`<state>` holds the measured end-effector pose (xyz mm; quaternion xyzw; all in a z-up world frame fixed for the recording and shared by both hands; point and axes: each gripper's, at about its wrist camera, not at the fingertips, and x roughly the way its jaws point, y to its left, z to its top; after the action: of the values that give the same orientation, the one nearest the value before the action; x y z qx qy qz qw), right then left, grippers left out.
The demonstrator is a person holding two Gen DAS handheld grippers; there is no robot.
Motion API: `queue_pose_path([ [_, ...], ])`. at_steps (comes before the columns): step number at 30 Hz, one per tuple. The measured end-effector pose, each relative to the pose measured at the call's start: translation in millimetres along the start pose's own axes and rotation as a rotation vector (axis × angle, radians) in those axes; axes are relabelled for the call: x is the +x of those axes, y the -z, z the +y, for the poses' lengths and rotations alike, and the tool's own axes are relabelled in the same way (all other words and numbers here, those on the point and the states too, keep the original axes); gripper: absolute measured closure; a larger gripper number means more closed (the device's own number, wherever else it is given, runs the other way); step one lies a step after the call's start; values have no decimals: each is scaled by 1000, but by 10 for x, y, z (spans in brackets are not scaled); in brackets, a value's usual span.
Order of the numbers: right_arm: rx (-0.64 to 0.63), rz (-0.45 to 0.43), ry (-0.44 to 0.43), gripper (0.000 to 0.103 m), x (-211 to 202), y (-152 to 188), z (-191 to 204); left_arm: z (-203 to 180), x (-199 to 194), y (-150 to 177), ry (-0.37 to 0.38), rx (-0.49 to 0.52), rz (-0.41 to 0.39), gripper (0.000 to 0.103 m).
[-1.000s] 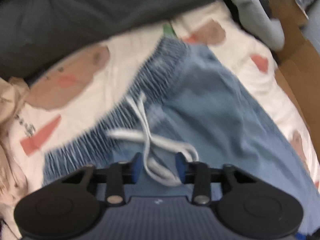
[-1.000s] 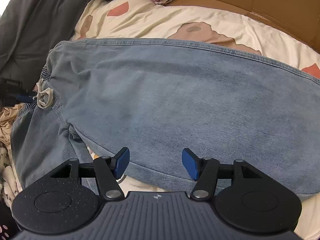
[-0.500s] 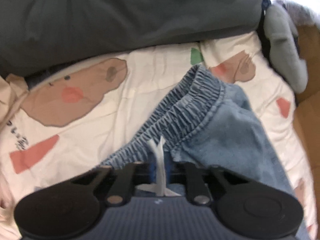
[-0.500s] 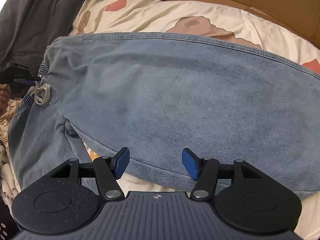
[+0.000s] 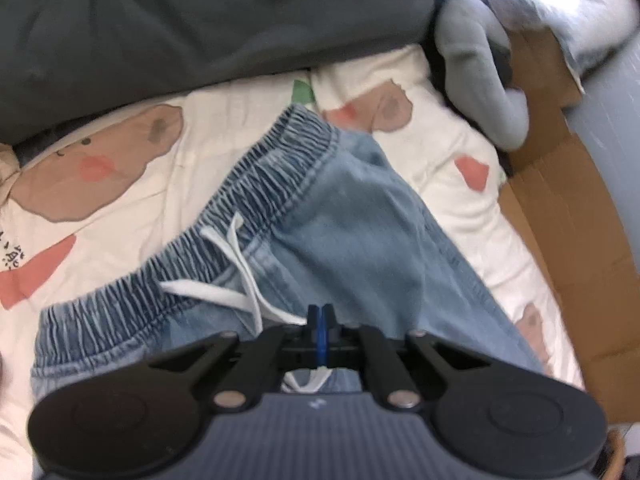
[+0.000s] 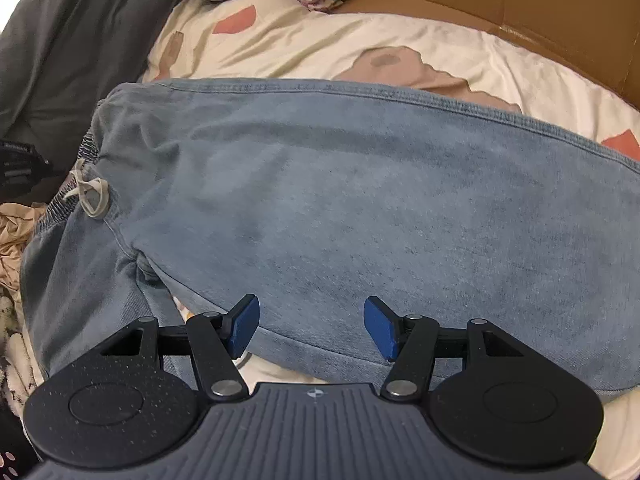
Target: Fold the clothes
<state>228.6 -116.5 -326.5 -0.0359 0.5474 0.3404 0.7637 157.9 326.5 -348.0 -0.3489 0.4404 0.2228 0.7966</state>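
Blue denim trousers (image 6: 360,208) lay spread across a cream bedsheet (image 6: 304,44) printed with brown and coral shapes, the legs running off toward the right in the right wrist view and the waistband (image 5: 224,216) at the left end. In the left wrist view the elastic waistband ran diagonally from lower left to upper right, gathered and a bit raised off the sheet. The left gripper (image 5: 320,322) was fully closed, its blue pads pressed flat together just below the waistband; a white drawstring (image 5: 240,276) ran from the waistband down to the pads, and a loop of it showed behind them, so it looked pinched on the string, though the blur made it hard to say whether any denim was caught as well. The right gripper (image 6: 312,326) hung over the near edge of a trouser leg with its jaws partly apart and nothing clamped; the blue pads (image 6: 244,324) stood clear on either side of the cloth edge, holding nothing. A dark grey blanket (image 5: 192,20) filled the far side beyond the waistband. A pale grey stuffed toy (image 5: 476,72) lay at the far right corner, next to the brown cardboard (image 5: 568,216) that bordered the sheet. Crumpled tan fabric (image 6: 16,236) sat just beside the waistband at the left edge of the right wrist view.
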Motion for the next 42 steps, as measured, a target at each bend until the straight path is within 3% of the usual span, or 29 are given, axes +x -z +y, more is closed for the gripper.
queue_pose_path([
  [5, -8, -19, 13, 38, -92, -20, -12, -7, 63, 26, -78, 42, 2, 98],
  [14, 29, -58, 3, 38, -134, -89, -126, 134, -60, 168, -125, 58, 32, 80],
  [32, -23, -38, -24, 38, -11, -63, 28, 1299, -882, 428, -261, -95, -42, 77],
  [42, -124, 26, -44, 38, 48, 88, 248, 1684, -738, 672, -229, -178, -53, 74],
])
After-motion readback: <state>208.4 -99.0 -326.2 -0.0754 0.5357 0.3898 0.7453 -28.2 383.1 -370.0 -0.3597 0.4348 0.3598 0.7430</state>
